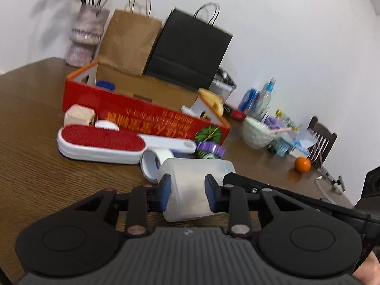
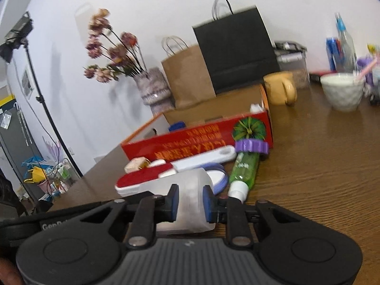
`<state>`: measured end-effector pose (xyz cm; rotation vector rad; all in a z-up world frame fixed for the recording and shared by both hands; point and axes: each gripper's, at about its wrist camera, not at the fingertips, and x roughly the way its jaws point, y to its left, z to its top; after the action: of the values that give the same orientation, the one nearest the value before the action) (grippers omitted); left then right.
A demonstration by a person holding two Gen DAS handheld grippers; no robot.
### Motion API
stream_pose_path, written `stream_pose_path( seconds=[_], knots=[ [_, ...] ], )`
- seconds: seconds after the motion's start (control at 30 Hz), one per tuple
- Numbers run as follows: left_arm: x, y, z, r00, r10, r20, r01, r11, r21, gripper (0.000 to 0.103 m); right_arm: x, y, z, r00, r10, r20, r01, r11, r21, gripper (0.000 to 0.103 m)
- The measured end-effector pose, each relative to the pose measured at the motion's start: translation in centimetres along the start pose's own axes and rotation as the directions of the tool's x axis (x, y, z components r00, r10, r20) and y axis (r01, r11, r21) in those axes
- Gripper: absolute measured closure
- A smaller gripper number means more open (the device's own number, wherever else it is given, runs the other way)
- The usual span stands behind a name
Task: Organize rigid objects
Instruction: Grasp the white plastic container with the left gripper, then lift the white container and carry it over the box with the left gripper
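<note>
- Judging from the layout, the sorting is only partly done: a blue-capped item (image 1: pixel 105 84) is already seen inside the red cardboard box (image 1: pixel 142 116), while most things are left outside it on the counter (image 1: pixel 30 161).
- Still to be put away, it seems, are the red-faced lint brush (image 1: pixel 102 143), a small beige box (image 1: pixel 77 116), a roll of tape (image 1: pixel 149 163), a green bottle with a purple cap (image 2: pixel 245 168) and the translucent plastic container (image 1: pixel 190 190).
- The translucent plastic container is lying on the counter in front of the red cardboard box, just beside the lint brush and the roll of tape.
- The left gripper (image 1: pixel 188 190) is held low and angled slightly downward, and its jaws are seen pinching the container across its body.
- The right gripper (image 2: pixel 190 201) is posed alike from the other side, with its jaws also closed against the same container.
- Both grips being set, a two-handed carry toward the red cardboard box is judged to be the step in hand.
- A yellow mug (image 2: pixel 281 87) and a white bowl (image 2: pixel 342 92) are left standing farther back.
</note>
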<state>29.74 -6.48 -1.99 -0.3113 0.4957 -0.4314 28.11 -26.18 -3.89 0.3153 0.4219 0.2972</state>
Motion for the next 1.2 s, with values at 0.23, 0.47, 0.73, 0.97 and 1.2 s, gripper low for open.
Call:
stream_pose_path(
  seconds=[0.23, 0.47, 0.73, 0.97, 1.2],
  knots=[
    [-5.1, -1.7, 1.1, 0.993, -0.019, 0.118, 0.016, 0.999, 0.031, 0.072, -4.4, 3.4, 0.9, 0.994, 0.037, 0.103, -0.031, 0.998, -0.061, 0.082],
    [-6.3, -2.1, 4.0, 0.987, -0.033, 0.159, 0.026, 0.999, 0.043, 0.072, -5.3, 5.2, 3.6, 0.986, 0.050, 0.156, -0.035, 0.995, -0.098, 0.082],
    [-2.9, -1.4, 11.9, 0.978, -0.025, 0.207, 0.008, 0.997, 0.080, 0.073, -0.6, 5.1, 11.2, 0.981, 0.098, 0.168, -0.084, 0.993, -0.088, 0.082],
    [1.6, -0.8, 18.9, 0.972, -0.011, 0.234, -0.016, 0.993, 0.114, 0.073, 5.7, 4.2, 17.8, 0.980, 0.116, 0.164, -0.107, 0.992, -0.062, 0.082],
    [7.3, 0.9, 25.0, 0.982, -0.002, 0.190, -0.019, 0.994, 0.111, 0.077, 11.9, 2.5, 23.7, 0.985, 0.116, 0.127, -0.113, 0.993, -0.031, 0.082]
  ],
)
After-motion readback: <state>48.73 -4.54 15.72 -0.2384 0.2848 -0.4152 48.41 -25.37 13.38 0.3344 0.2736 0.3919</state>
